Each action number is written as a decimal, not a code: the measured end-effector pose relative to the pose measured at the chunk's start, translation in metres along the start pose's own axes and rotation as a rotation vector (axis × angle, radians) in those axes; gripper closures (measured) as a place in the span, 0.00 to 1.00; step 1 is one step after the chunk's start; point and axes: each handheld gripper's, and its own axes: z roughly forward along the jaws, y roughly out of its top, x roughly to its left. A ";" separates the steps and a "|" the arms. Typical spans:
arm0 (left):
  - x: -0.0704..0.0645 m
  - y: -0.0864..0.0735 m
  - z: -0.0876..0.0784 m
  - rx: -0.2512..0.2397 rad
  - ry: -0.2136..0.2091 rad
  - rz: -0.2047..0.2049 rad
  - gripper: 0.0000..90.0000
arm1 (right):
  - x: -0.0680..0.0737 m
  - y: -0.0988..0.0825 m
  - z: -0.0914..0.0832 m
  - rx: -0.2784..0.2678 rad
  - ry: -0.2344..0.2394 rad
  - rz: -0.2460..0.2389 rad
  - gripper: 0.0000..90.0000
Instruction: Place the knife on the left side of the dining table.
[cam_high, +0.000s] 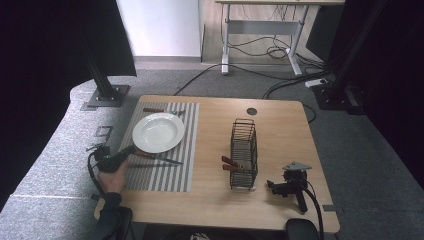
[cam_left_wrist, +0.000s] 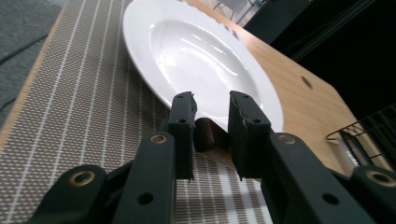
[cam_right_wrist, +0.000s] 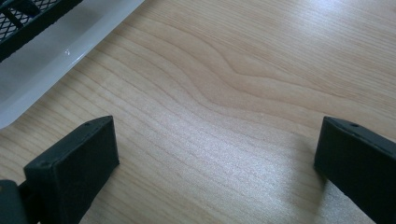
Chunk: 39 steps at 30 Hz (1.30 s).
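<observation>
1. Left hand-held gripper (cam_left_wrist: 211, 109), held by a hand (cam_high: 114, 175) near the worktop's (cam_high: 280, 125) left edge: jaws narrowly parted around a brown wooden handle (cam_left_wrist: 205, 135), not visibly clamped on it.
2. White plate (cam_high: 158, 131) rests on the striped placemat (cam_high: 170, 170) toward the far-left corner; the handle lies at its near rim.
3. Wire rack (cam_high: 244, 152) stands right of centre, holding wooden-handled utensils (cam_high: 231, 164).
4. Right hand-held gripper (cam_right_wrist: 217, 154) rests near the near-right corner, jaws wide apart, empty.
</observation>
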 end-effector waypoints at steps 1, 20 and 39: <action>0.001 0.000 0.001 0.001 0.004 0.004 0.79 | 0.000 0.000 0.000 0.000 0.000 0.000 0.00; 0.031 -0.009 0.020 0.069 0.050 -0.002 0.78 | 0.000 0.000 0.000 0.000 0.000 0.000 0.00; 0.031 -0.010 0.026 0.143 0.111 0.075 0.73 | 0.000 0.000 0.000 0.000 0.000 0.000 0.00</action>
